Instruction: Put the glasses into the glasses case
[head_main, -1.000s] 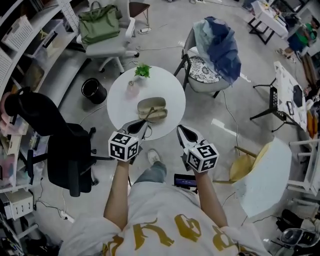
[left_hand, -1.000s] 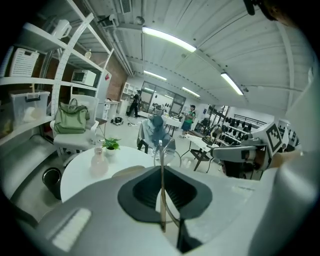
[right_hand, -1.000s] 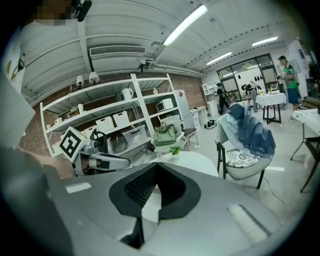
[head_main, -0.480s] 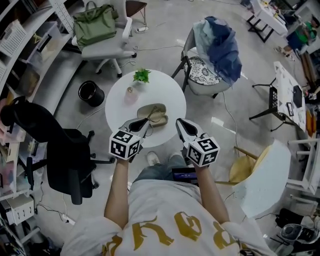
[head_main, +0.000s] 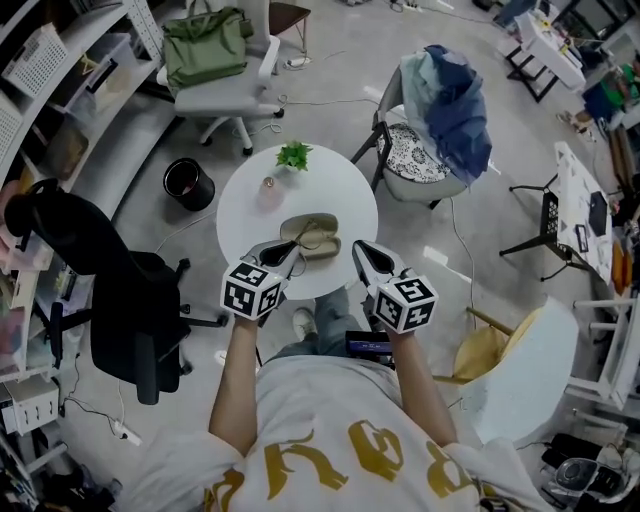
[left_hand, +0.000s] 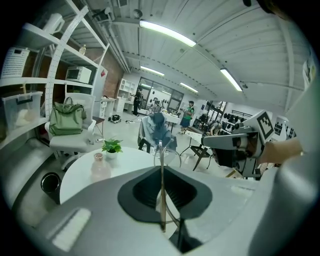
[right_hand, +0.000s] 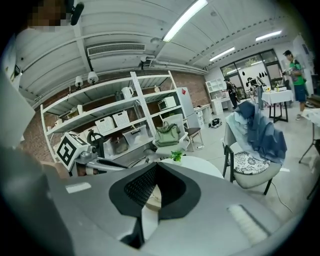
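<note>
The left gripper (head_main: 288, 254), jaws clamped on the thin-framed glasses (left_hand: 161, 195), hovers at 7 o'clock of the open glasses case (head_main: 310, 232) on the round table (head_main: 250, 200), while the right gripper (head_main: 364, 256), jaws pressed together, hangs at the table's 5 o'clock edge.

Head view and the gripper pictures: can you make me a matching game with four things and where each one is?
Things: 1 glasses; 2 glasses case; 3 green bag; 4 black bin.
Places: A on the floor; B open on the round table; C on a white chair; D held in the left hand-held gripper.
Pairs: 1-D, 2-B, 3-C, 4-A.
</note>
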